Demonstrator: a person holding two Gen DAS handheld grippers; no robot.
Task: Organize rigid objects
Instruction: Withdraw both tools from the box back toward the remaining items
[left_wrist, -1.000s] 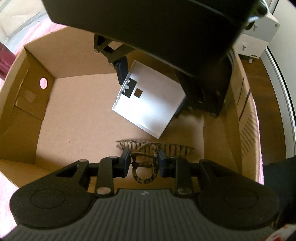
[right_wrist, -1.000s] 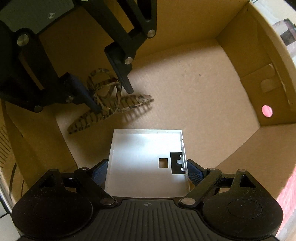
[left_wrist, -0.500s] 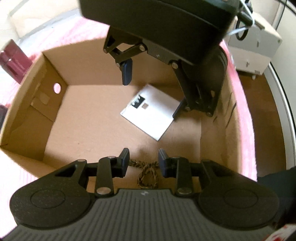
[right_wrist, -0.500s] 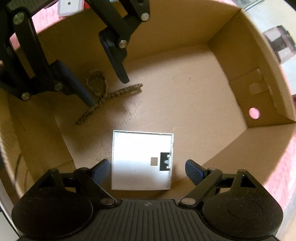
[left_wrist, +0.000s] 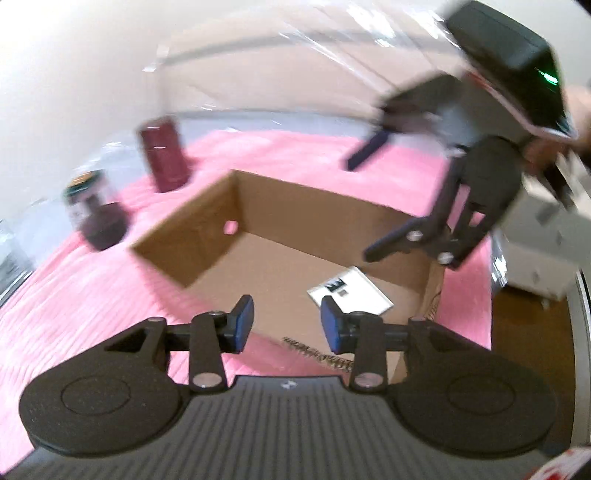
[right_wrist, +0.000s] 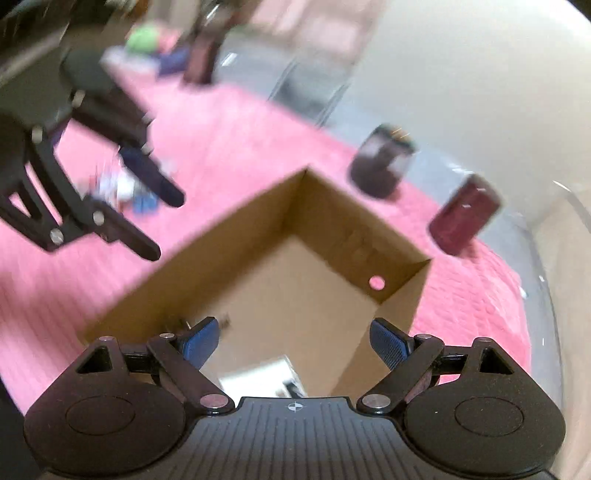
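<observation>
Both grippers hang above the open brown cardboard box (left_wrist: 280, 221) on the pink textured cloth (left_wrist: 74, 288). Left gripper (left_wrist: 287, 323) has just been opening, nothing between its blue pads. Right gripper (right_wrist: 295, 341) is spread wide, also empty. Below them, on the box floor: flat silver metal square plate (left_wrist: 352, 295) and leopard-print hair clip (left_wrist: 325, 355). Two dark maroon jars (right_wrist: 424, 192) stand beyond the box.

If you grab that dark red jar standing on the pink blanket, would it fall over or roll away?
The dark red jar looks taller than wide and stands on soft pink bedding, so a push near its top would probably tip it. It seems round, so once down it might roll. Its sides look smooth, maybe a bit slippery.
</observation>
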